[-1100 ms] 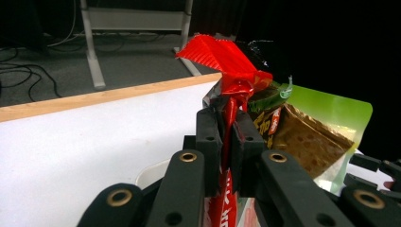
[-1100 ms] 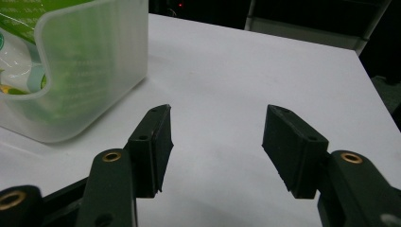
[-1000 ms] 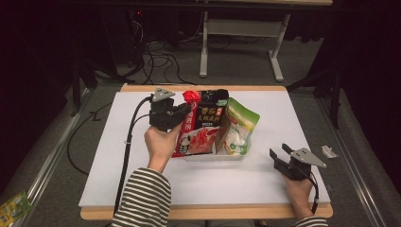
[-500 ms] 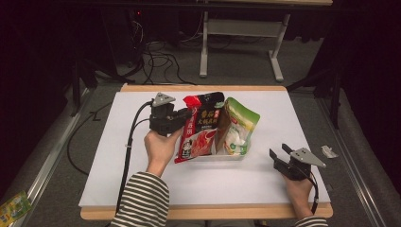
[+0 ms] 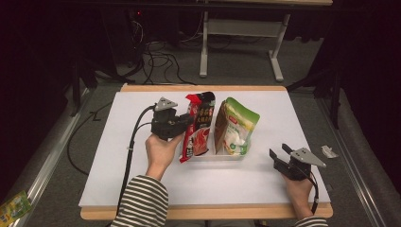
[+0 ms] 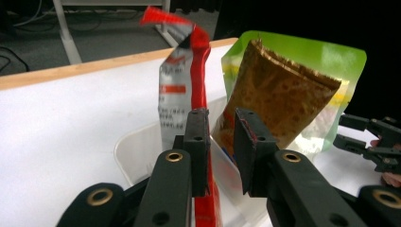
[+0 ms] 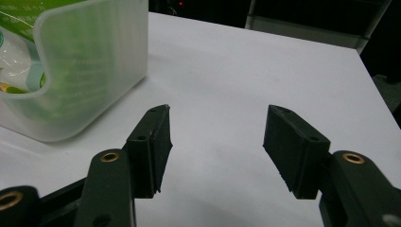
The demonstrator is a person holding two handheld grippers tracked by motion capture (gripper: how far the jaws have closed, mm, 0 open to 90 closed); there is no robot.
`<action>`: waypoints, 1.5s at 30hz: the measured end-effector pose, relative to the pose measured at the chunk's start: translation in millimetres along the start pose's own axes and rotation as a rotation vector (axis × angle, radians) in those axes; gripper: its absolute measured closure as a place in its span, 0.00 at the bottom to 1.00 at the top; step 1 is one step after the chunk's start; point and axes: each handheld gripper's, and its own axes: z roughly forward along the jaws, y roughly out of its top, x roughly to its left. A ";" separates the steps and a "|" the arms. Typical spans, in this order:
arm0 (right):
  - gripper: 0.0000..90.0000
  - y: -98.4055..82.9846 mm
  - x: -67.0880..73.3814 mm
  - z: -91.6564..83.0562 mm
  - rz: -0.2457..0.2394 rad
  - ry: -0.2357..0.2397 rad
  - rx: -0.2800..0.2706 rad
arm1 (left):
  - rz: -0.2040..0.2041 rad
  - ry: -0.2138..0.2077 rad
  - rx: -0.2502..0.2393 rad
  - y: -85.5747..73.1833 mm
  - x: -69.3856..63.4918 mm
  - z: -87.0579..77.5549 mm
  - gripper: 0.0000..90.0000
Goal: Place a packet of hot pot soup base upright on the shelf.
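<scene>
At the left of the high view, our left gripper point(image 5: 185, 124) is held in the left hand point(image 5: 161, 149) and points toward three o'clock at the red pouch point(image 5: 197, 125). Its jaws have just been opening; in the left gripper view they stand slightly apart, the pouch's red edge point(image 6: 201, 85) rising just beyond the left jaw's tip, and we see no pad pressing on it, so the grip is off. The red pouch stands upright in the left end of the clear bin point(image 5: 213, 155), which sits at the table's point(image 5: 118, 175) centre. At its three o'clock, in the same bin, the green pouch point(image 5: 235, 127) stands upright; the two are close, but we cannot tell if they touch. At four o'clock from the bin, well apart, our right gripper point(image 5: 279, 153) hovers above the table with its jaws wide and empty; in the right gripper view the bin's corner point(image 7: 85, 66) lies at ten o'clock of them.
</scene>
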 end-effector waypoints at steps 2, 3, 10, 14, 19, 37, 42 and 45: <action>0.47 0.0 0.2 0.0 0.000 0.000 0.000 | 0.012 0.001 0.015 -4.3 0.7 -2.3 0.84; 0.47 0.0 0.5 0.0 0.001 0.000 0.000 | 0.013 0.002 0.019 -6.1 0.7 -3.8 0.83; 0.47 0.0 1.0 0.1 -0.004 -0.002 0.001 | 0.020 0.015 0.061 -21.4 5.2 -11.4 0.79; 0.47 0.0 0.9 0.2 -0.005 -0.002 0.002 | 0.012 0.022 0.086 -32.0 8.7 -11.8 0.77; 0.47 0.1 0.9 0.4 -0.008 -0.002 0.002 | 0.017 0.025 0.126 -45.4 10.7 -12.1 0.76; 0.47 0.1 0.9 0.6 -0.004 -0.007 0.002 | 0.021 0.025 0.210 -67.6 9.7 -5.4 0.78; 0.47 0.2 1.1 0.4 -0.004 -0.006 0.005 | 0.023 0.027 0.215 -67.6 8.6 -3.5 0.81; 0.47 0.2 1.1 0.3 -0.002 -0.007 0.005 | 0.032 0.033 0.222 -67.5 7.8 -2.0 0.82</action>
